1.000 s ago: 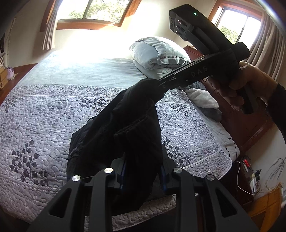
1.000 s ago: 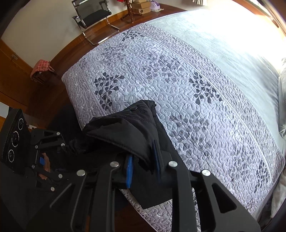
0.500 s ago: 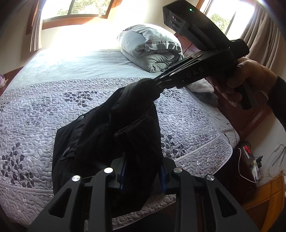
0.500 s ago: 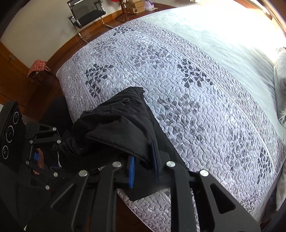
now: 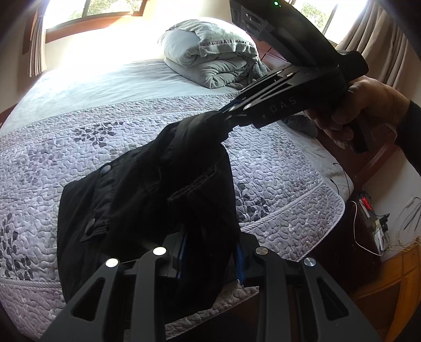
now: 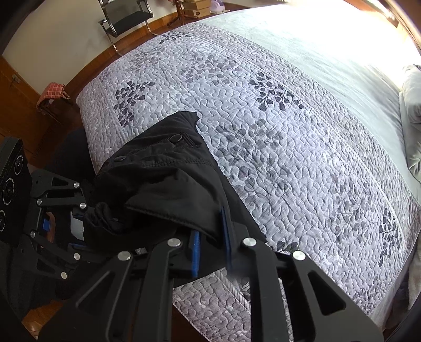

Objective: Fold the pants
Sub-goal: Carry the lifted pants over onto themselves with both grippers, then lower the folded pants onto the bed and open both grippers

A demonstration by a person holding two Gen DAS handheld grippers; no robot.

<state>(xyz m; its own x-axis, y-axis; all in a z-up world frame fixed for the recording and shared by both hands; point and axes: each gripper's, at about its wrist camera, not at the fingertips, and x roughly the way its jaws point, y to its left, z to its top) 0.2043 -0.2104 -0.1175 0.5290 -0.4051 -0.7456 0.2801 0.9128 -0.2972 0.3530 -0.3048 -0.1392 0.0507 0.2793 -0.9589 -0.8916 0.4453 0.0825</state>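
Sinking lower vs 1 s back: pants [image 5: 147, 200] now closer to quilted bed [image 5: 276, 168], more cloth draped near foot edge. L tongs [image 5: 210, 257] clamped on bunched fabric. R tongs [image 6: 210, 244] closing, fabric pinched between blue pads [image 6: 195, 252]. 1 pair of pants, 2 tongs, 1 folded duvet [image 5: 210, 60] at far end. Bed's middle wide open.

Quilted bed [image 6: 289, 131], sunlit windows [image 5: 92, 10] (wood flr)

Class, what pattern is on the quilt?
Dark leafy sprigs on pale lilac quilt, clearest in the right wrist view.
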